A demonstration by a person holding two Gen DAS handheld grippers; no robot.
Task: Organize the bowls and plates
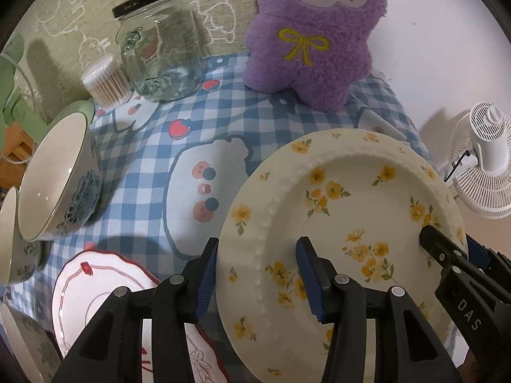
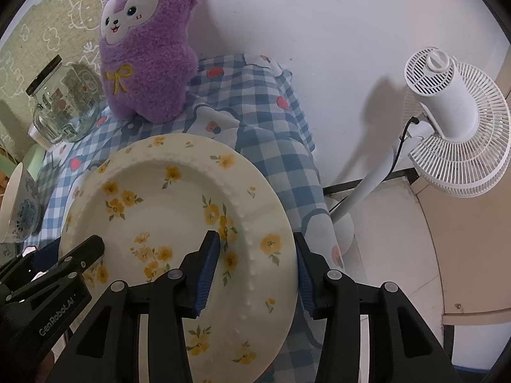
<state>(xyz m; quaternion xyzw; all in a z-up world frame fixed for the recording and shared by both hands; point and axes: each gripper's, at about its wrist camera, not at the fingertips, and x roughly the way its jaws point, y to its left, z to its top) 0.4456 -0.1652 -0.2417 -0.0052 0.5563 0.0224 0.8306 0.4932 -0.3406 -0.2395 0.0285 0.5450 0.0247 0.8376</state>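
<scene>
A cream plate with yellow flowers is tilted over the checked tablecloth near the table's right edge. My left gripper straddles the plate's left rim, one pad against the outer edge and the other on the inner face, shut on it. My right gripper clamps the opposite rim in the same way. Each gripper's fingers show in the other view. A blue-patterned bowl stands at the left beside a second bowl. A white plate with red trim lies under my left gripper.
A glass jar, a tub of cotton swabs and a purple plush toy stand along the back of the table. A white fan stands on the floor to the right, past the table's edge.
</scene>
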